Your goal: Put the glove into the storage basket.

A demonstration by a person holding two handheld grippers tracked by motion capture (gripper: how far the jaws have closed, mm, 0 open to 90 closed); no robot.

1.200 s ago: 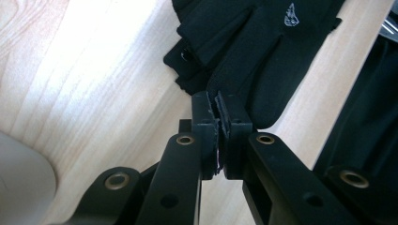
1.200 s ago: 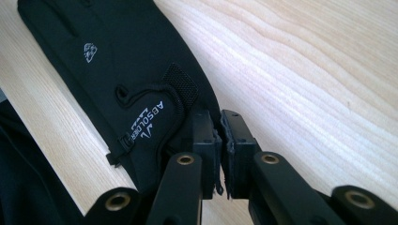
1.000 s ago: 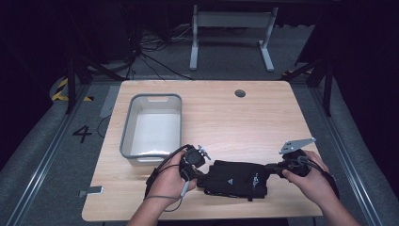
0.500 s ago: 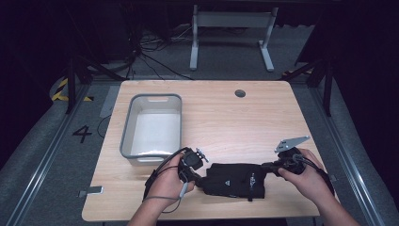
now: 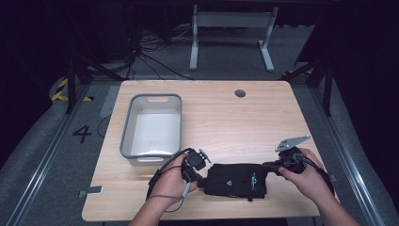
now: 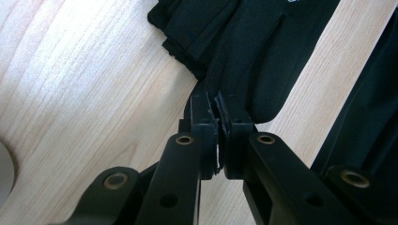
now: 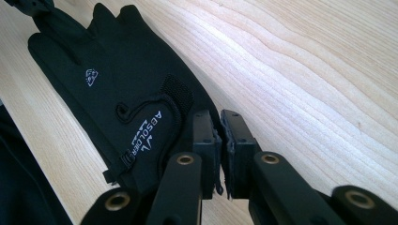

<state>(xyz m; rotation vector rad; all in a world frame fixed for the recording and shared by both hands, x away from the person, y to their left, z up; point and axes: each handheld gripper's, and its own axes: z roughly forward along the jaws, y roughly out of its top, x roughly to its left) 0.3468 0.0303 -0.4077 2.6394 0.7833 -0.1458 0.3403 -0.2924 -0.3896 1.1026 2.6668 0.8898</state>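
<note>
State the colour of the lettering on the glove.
White lettering on the black glove, clearest in the right gripper view.

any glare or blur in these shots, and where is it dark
High view: table lit, surroundings nearly black, pale sheen inside the grey tub. Left gripper view: bright glare on the wood at left, black glove loses detail. Right gripper view: glove lettering sharp, near jaws slightly soft.

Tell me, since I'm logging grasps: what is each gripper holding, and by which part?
Both hold the black glove: the left gripper pinches its fingertip end, the right gripper its cuff edge near the wrist strap.
</note>
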